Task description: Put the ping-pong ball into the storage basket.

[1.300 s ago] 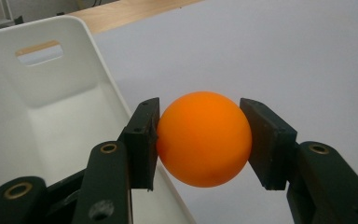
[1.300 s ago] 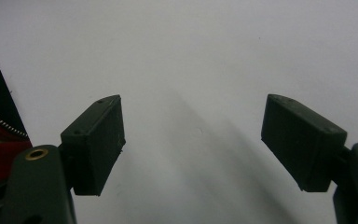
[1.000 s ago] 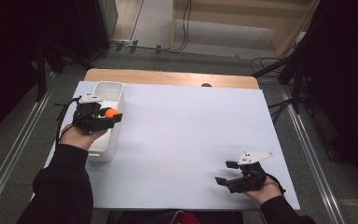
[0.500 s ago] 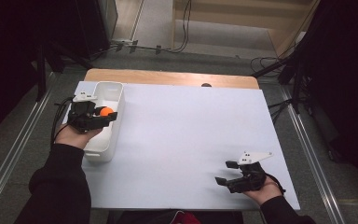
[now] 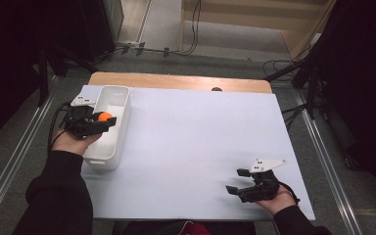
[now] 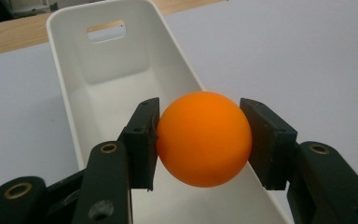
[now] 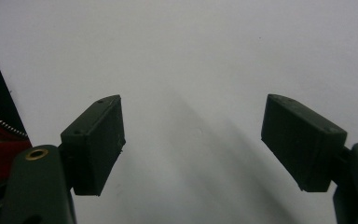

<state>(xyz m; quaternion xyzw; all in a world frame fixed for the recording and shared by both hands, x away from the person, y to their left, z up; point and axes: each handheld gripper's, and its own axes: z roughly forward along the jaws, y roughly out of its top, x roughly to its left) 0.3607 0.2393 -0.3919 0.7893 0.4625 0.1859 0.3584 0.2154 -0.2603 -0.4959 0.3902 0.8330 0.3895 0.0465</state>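
An orange ball [image 6: 204, 138] is clamped between the black jaws of my left gripper [image 6: 199, 140]. In the high view that left gripper [image 5: 104, 121] holds the ball [image 5: 105, 117] over the long white bin [image 5: 119, 96] at the table's left side. The bin's inside [image 6: 116, 88] looks bare, with a slot handle at its far end. At the near right of the table my right gripper [image 5: 237, 182] rests in a hand, open. Its two pads [image 7: 95, 142] stand wide apart over the white tabletop with nothing between them.
The white table [image 5: 196, 132] has a wooden strip [image 5: 176, 82] along its far edge. Metal rails run along the floor on both sides, and cables lie on the floor beyond the table. Dark sleeves come in at the bottom.
The left hand has drifted slightly toward the left and near side, still holding the ball over the bin. The right gripper has stayed where it was.
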